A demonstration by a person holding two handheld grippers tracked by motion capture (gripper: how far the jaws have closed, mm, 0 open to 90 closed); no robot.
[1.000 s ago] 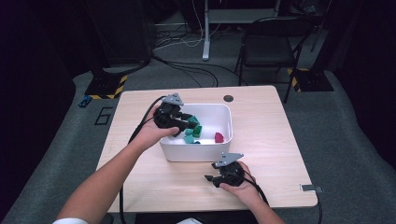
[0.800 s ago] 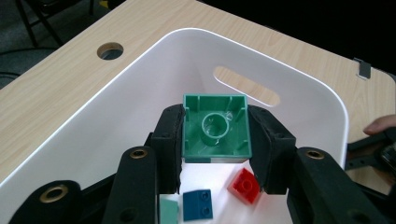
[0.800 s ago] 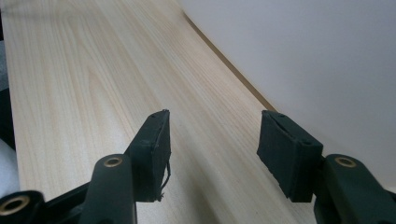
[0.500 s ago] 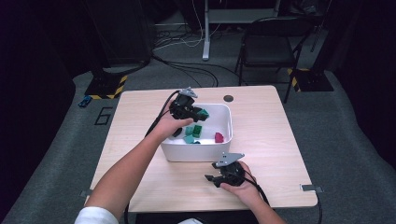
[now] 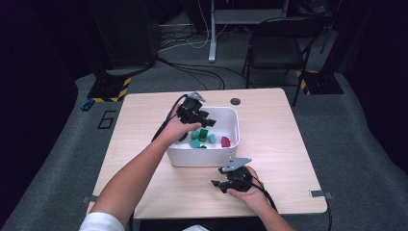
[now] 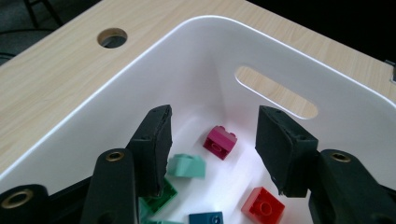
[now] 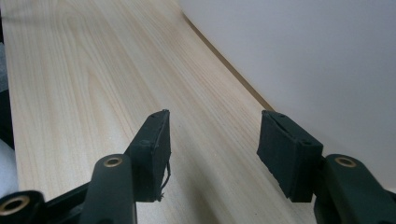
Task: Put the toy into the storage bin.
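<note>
1 magenta brick (image 6: pixel 220 142) (studs up) lies diagonally.

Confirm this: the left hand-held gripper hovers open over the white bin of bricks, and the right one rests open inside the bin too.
Wrong on the right hand-held gripper: the high view shows it open on the table, outside the white bin. The left hand-held gripper does hover open over the bricks.

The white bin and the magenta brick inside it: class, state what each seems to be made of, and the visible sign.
White bin: probably moulded plastic, smooth and slightly glossy, with rounded rim and a cut-out handle slot.
Magenta brick: likely hard plastic, uniform colour, moulded studs on top, crisp edges.
</note>
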